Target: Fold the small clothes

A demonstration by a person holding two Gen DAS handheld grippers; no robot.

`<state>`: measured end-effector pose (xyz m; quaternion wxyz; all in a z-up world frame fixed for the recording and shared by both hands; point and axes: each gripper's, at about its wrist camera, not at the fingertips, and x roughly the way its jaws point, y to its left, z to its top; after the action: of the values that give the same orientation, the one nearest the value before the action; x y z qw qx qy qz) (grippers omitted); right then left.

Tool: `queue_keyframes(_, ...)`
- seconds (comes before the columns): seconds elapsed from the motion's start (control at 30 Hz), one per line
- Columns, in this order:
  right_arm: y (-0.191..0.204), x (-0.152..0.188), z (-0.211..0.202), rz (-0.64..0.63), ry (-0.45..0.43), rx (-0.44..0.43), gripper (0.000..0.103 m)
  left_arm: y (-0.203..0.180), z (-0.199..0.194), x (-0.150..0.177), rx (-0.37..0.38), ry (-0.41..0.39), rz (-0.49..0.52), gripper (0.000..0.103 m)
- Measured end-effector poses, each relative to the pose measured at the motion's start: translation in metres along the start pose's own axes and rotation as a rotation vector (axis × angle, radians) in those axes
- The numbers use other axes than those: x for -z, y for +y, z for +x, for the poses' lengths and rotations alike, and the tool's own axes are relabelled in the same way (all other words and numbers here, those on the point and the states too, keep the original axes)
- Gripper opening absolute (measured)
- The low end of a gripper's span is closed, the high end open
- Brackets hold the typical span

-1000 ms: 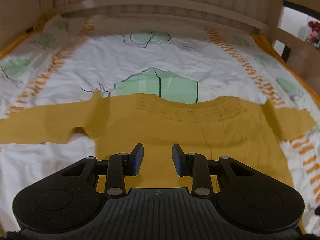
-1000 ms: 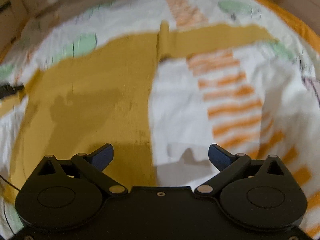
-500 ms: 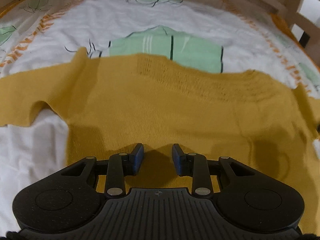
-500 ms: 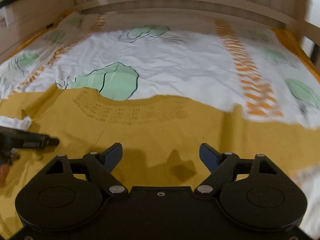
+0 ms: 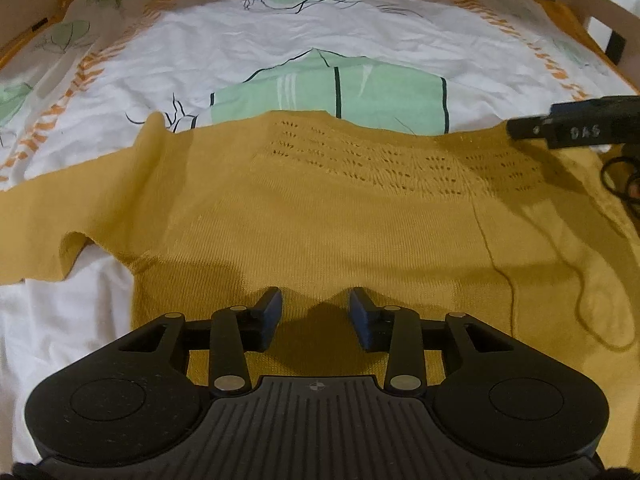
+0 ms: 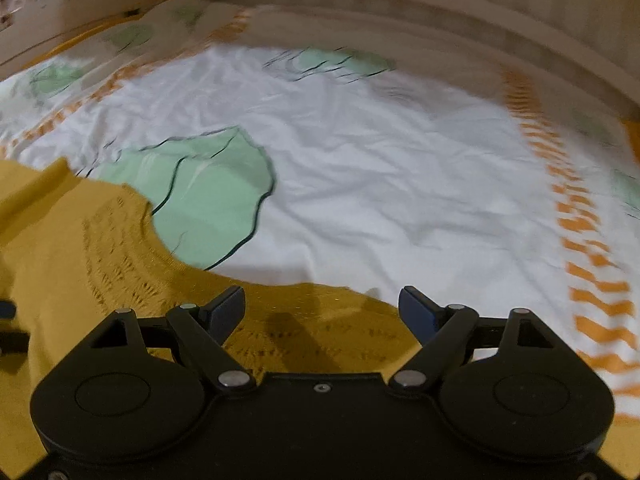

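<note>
A mustard-yellow knit sweater (image 5: 320, 216) lies flat on the bed, neckline away from me, one sleeve (image 5: 60, 216) stretched out to the left. My left gripper (image 5: 316, 316) hovers low over the sweater's lower body, jaws partly open and empty. My right gripper (image 6: 322, 312) is wide open and empty over the sweater's (image 6: 100, 264) right shoulder near the neckline. The right gripper's finger also shows in the left wrist view (image 5: 560, 130) at the far right.
The bed sheet (image 5: 280, 40) is white with green shapes and orange stripes. A wooden bed frame (image 6: 400, 0) runs along the far side. A thin dark cable (image 5: 580, 280) trails over the sweater's right side.
The right gripper has swung from the sweater's side edge up to its right shoulder. The left gripper has moved in low over the sweater's body, its opening unchanged.
</note>
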<state>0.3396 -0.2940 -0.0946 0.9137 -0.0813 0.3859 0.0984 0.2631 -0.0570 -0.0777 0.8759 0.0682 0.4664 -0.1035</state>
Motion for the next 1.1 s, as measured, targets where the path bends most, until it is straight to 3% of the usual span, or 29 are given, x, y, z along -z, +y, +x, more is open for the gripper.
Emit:
queue_keyframes(0.17, 0.003, 0.001, 0.014, -0.132, 0.07, -0.042, 0.085, 0.011, 0.001, -0.006, 0.043, 0.018, -0.073, 0.037)
queue_keyframes(0.27, 0.0, 0.003, 0.018, -0.146, 0.084, -0.07, 0.084, 0.014, 0.002, -0.008, 0.059, 0.023, -0.103, 0.037)
queue_keyframes(0.37, -0.006, 0.002, 0.018, -0.115, 0.089, -0.113, 0.067, 0.015, 0.001, -0.009, 0.065, 0.023, -0.112, 0.037)
queue_keyframes(0.47, -0.007, 0.002, 0.017, -0.105, 0.079, -0.097, 0.047, 0.013, 0.0, -0.009, 0.073, 0.022, -0.113, 0.037)
queue_keyframes(0.5, -0.007, 0.002, 0.016, -0.105, 0.076, -0.092, 0.028, 0.013, -0.001, -0.009, 0.074, 0.022, -0.111, 0.037)
queue_keyframes(0.53, -0.006, 0.001, 0.016, -0.105, 0.077, -0.082, 0.018, 0.013, -0.001, -0.009, 0.074, 0.022, -0.108, 0.037)
queue_keyframes(0.73, -0.005, -0.004, 0.02, -0.076, 0.06, -0.011, 0.009, 0.015, -0.002, -0.009, 0.081, 0.023, -0.117, 0.037)
queue_keyframes(0.87, -0.001, -0.001, 0.025, -0.053, 0.064, -0.004, 0.013, 0.015, -0.001, -0.008, 0.082, 0.029, -0.125, 0.037)
queue_keyframes(0.97, -0.01, -0.004, 0.012, 0.013, 0.039, -0.033, 0.033, 0.015, 0.001, -0.009, 0.081, 0.034, -0.126, 0.037)
queue_keyframes(1.03, -0.025, -0.006, -0.001, 0.09, 0.01, -0.034, 0.069, 0.015, 0.003, -0.008, 0.079, 0.038, -0.128, 0.037)
queue_keyframes(1.1, -0.042, -0.004, -0.02, 0.152, -0.038, -0.027, 0.076, 0.015, 0.005, -0.008, 0.075, 0.037, -0.127, 0.038)
